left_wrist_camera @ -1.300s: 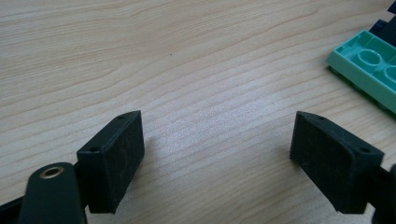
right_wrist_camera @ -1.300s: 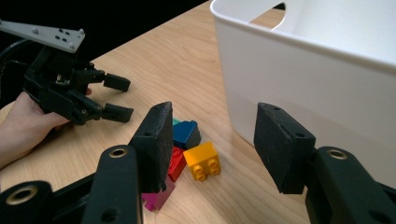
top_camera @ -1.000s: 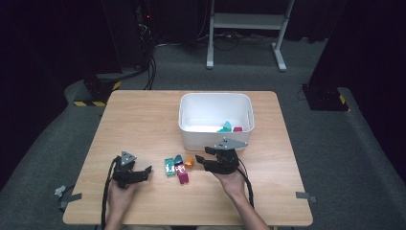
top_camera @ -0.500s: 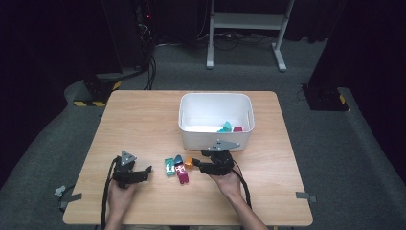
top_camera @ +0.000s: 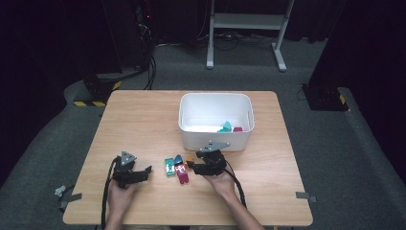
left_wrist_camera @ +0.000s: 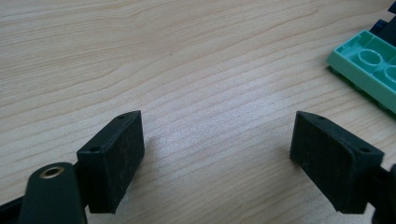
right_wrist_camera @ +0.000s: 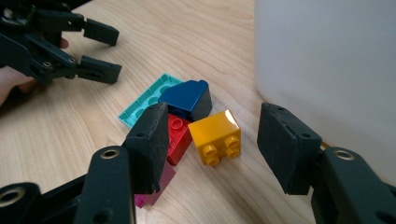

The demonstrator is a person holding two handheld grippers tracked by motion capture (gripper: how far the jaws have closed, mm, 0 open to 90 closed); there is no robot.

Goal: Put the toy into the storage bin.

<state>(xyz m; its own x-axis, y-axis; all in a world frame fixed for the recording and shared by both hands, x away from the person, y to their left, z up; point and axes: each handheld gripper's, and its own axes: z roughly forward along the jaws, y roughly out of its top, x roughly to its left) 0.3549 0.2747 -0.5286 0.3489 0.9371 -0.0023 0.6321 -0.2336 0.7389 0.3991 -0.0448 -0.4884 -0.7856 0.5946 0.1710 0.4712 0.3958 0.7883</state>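
Right hand-held gripper (right_wrist_camera: 212,140) open around orange brick (right_wrist_camera: 215,136); no legible markings, seemingly.

A white bin (top_camera: 215,138) stands on the wooden table (top_camera: 143,120) just behind the right tongs (top_camera: 190,164). Between those and the left tongs (top_camera: 145,172) lie a flat teal plate (top_camera: 169,166), a dark blue brick (top_camera: 178,158), a red brick (top_camera: 180,168) and a magenta brick (top_camera: 183,178), bunched together. A teal piece (top_camera: 225,128) and a pink piece (top_camera: 238,129) lie inside the bin.
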